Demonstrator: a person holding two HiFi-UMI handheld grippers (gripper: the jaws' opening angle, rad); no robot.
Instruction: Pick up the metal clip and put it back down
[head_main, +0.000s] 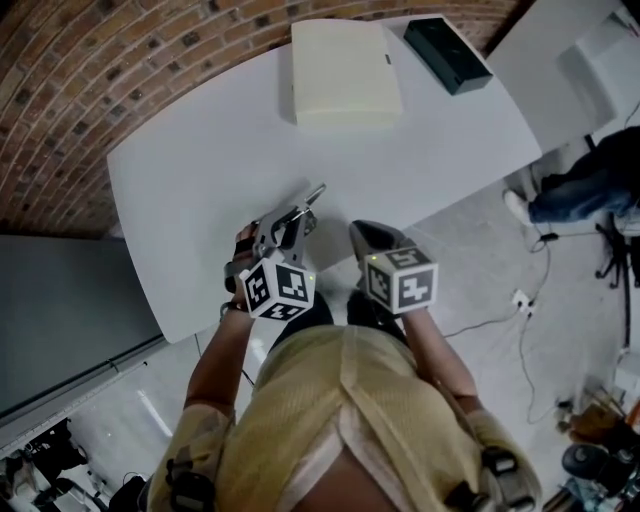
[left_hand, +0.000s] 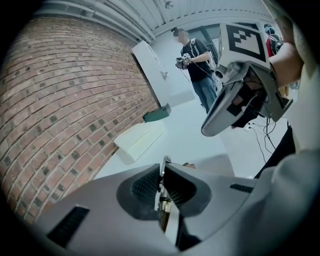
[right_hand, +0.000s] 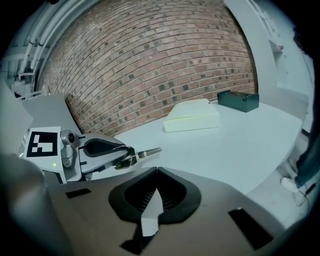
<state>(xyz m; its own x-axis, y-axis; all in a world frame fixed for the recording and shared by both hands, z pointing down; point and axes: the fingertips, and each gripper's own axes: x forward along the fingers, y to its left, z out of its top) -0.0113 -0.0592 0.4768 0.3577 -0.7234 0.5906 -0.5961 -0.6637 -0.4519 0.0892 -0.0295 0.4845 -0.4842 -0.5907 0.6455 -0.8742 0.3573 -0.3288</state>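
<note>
A slim metal clip (head_main: 312, 194) sticks out of my left gripper (head_main: 296, 214), which is shut on it above the near edge of the white table (head_main: 200, 150). In the left gripper view the clip (left_hand: 163, 170) stands edge-on, pinched between the ribbed pads. The right gripper view shows the clip (right_hand: 148, 151) jutting from the left gripper (right_hand: 127, 156), clear of the tabletop. My right gripper (head_main: 362, 233) hovers just right of the left one, its jaws shut with nothing between them. It also shows in the left gripper view (left_hand: 207, 131).
A cream box (head_main: 345, 72) lies at the table's far side, a dark green box (head_main: 447, 54) to its right. Brick paving borders the table on the left. Cables (head_main: 525, 300) trail on the floor at right, near a person's leg (head_main: 580, 185). A person (left_hand: 197, 65) stands beyond the table.
</note>
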